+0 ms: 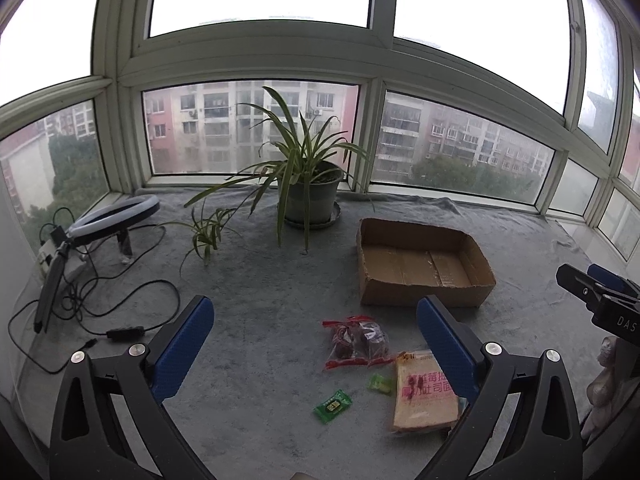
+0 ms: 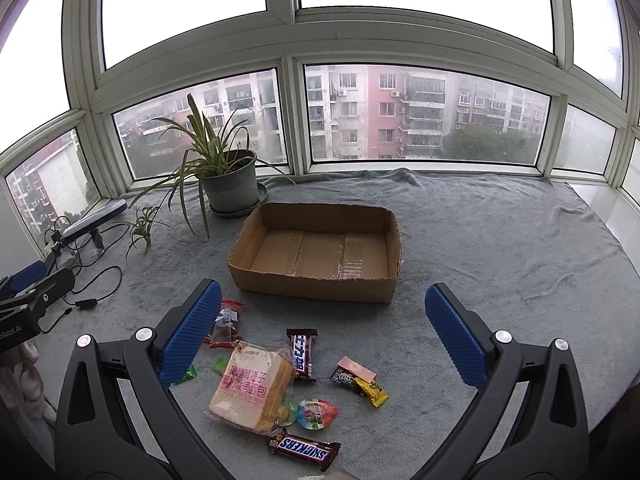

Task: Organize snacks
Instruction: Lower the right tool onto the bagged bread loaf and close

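Presently, the snacks lie loose on the grey blanket, just in front of the cardboard box, which holds nothing. A bagged bread slice sits centrally, touching a dark chocolate bar; a Snickers bar lies nearest the camera, a round lolly just above it, a yellow sweet to the right. Red-wrapped sweets and a green sachet lie leftward. Left gripper and right gripper are both spread wide, grasping nothing. A potted plant stands beyond.

"SNICKERS" on the chocolate bar
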### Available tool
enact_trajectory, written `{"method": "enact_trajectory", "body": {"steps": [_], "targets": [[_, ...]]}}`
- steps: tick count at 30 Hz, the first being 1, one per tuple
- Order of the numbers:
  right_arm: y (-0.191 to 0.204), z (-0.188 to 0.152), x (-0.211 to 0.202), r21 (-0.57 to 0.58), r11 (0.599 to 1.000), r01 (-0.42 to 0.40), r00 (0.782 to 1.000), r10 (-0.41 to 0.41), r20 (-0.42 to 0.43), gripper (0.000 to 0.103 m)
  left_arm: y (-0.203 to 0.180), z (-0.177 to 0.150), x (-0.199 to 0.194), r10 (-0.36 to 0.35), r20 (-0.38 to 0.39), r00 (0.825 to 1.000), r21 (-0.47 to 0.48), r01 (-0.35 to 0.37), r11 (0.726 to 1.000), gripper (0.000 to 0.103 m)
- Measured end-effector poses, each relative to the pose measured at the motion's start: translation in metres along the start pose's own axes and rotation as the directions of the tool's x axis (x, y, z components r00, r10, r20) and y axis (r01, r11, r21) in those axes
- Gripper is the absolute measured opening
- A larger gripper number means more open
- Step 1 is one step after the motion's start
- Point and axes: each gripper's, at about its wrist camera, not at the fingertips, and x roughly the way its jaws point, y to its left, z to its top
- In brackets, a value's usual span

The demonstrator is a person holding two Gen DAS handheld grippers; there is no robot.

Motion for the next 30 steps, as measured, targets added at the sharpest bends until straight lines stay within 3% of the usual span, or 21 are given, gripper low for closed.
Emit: {"method": "enact_trajectory", "body": {"steps": [7, 12, 15, 22, 26, 30], "targets": [[-0.012, -0.012, 0.013, 0.058, 0.998, -0.038, 0.994, 0.043, -0.1, 0.103, -0.001, -0.011, 0.014, -0.065, -0.066, 0.996, -0.019, 0.064, 0.998, 0.088], [-0.019, -0.025, 0.031, 0.143, 0.984, -0.108, 0.974, 0.134, -0.183, 0.103, -0.003, -0.026, 0.032, -0.15, -0.151, 0.977, -0.052, 0.143, 0.988, 0.078], [-0.018, -0.035, 0.045, 0.179, 0.973, -0.146, 0.952, 0.188, -0.242, 0.092, -0.005, -0.036, 0.048, -0.237, -0.226, 0.945, -0.109, 0.217, 0.97, 0.07], [-0.011, -0.062, 0.077, 0.253, 0.941, -0.226, 0.883, 0.307, -0.354, 0.081, -0.02, -0.061, 0.077, -0.375, -0.351, 0.858, -0.197, 0.323, 0.926, 0.067], [-0.011, -0.075, 0.095, 0.309, 0.917, -0.251, 0.836, 0.366, -0.409, 0.064, -0.027, -0.075, 0.094, -0.424, -0.418, 0.803, -0.241, 0.352, 0.904, 0.059], [-0.007, -0.084, 0.106, 0.337, 0.902, -0.27, 0.806, 0.403, -0.433, 0.056, -0.031, -0.085, 0.106, -0.451, -0.459, 0.766, -0.257, 0.372, 0.892, 0.053]]}}
